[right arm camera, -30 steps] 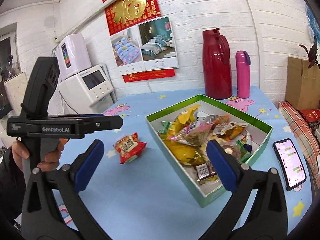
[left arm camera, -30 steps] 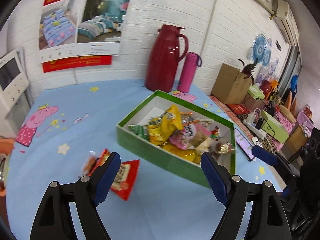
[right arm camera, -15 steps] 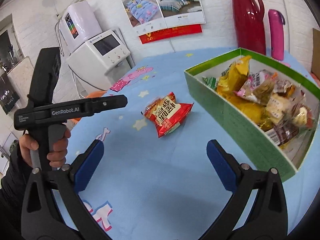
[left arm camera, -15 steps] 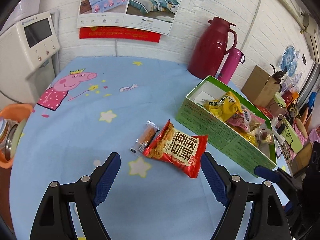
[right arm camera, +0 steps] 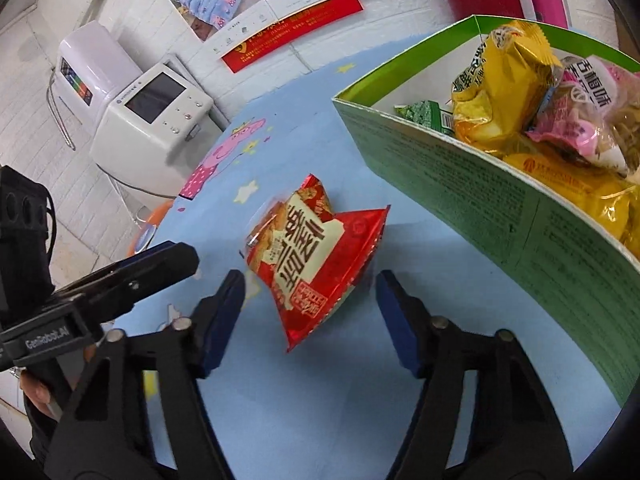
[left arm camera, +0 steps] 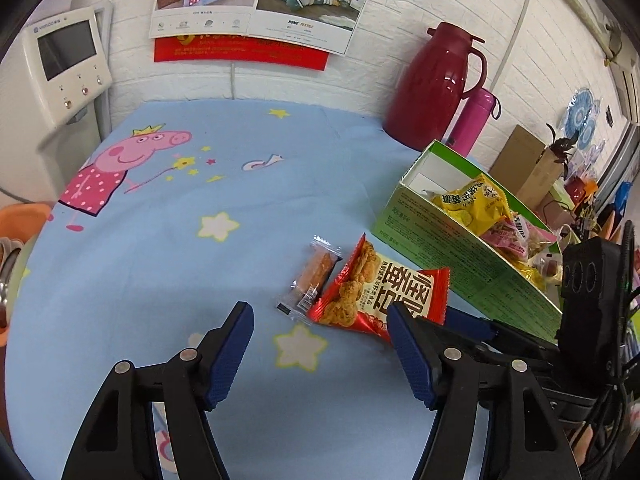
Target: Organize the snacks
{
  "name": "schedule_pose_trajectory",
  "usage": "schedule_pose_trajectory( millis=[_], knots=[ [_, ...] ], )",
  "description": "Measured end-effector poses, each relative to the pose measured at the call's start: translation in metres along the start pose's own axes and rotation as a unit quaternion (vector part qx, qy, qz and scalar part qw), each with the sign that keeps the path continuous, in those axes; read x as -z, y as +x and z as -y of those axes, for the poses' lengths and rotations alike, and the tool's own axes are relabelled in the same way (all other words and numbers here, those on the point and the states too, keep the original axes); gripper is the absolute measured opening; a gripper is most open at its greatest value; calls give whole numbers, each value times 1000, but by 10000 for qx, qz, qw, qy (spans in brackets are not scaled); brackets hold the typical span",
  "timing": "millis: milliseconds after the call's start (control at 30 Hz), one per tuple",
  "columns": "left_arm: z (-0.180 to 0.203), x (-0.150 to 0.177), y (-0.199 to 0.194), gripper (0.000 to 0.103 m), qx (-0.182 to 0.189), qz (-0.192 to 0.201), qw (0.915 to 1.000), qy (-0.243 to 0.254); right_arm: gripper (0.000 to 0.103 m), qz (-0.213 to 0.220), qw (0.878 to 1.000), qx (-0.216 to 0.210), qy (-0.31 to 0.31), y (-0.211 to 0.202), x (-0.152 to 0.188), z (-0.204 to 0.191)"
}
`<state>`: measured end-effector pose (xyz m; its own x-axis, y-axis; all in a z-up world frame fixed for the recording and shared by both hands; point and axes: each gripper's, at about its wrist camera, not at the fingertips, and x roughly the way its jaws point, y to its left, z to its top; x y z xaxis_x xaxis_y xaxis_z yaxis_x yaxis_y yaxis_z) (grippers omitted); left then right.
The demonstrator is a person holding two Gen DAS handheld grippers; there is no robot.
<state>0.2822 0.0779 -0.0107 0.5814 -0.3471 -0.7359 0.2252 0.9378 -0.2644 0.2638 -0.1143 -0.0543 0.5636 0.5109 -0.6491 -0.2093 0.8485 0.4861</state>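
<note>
Lying on the blue tablecloth (left arm camera: 248, 208) beside the green box (right arm camera: 460, 176) of snacks, the red packet (right arm camera: 310, 256) is framed by the wide-open, empty right gripper (right arm camera: 310, 316). Only the equally open left gripper (left arm camera: 320, 354) view shows the small clear-wrapped bar (left arm camera: 312, 278) touching it; "GenRobot.AI" is read on the other handle.

Both tools open, held low

Left tool (left arm camera: 320, 344) and right tool (right arm camera: 310, 308) side by side, jaws spread wide, gripping nothing.
</note>
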Motion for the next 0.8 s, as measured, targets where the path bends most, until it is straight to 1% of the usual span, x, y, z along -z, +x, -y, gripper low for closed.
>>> schedule_pose_trajectory(
  millis=[33,67,133,200,233,300,367,533,600,633,667,700,733,800],
  knots=[
    [-1,0,1,70,13,-12,10000,-15,51,-26,10000,26,17,2,1,3],
    [-1,1,3,70,11,-12,10000,14,41,-64,10000,-44,52,4,2,7],
    [0,1,6,70,-32,-14,9999,96,38,-71,9999,-117,40,3,4,10],
    [1,2,8,70,-12,-43,9999,115,24,-49,9999,-91,-132,-3,5,8],
    [2,2,9,70,20,-59,9999,122,21,-58,9997,-71,-214,-7,6,7],
    [7,3,11,70,41,-67,9998,172,11,-126,9995,-104,-288,-12,8,7],
    [12,4,12,70,63,-79,9997,231,7,-171,9992,-63,-347,-17,11,10],
    [25,7,15,70,58,-130,9993,357,6,-131,9991,34,-392,-34,19,18],
    [29,7,17,70,53,-150,9992,371,11,-75,9992,36,-387,-39,18,18],
    [30,8,17,70,51,-145,9992,371,17,-63,9992,-6,-392,-40,17,17],
    [30,8,16,70,33,-136,9992,379,36,-42,9992,-15,-407,-40,16,16],
    [31,8,16,70,-7,-124,9991,397,53,5,9990,27,-447,-40,16,13],
    [31,9,15,70,-45,-113,9991,410,57,43,9987,61,-499,-39,15,11],
    [29,8,13,70,-106,-110,9991,406,57,61,9983,85,-569,-32,12,7]
  ],
)
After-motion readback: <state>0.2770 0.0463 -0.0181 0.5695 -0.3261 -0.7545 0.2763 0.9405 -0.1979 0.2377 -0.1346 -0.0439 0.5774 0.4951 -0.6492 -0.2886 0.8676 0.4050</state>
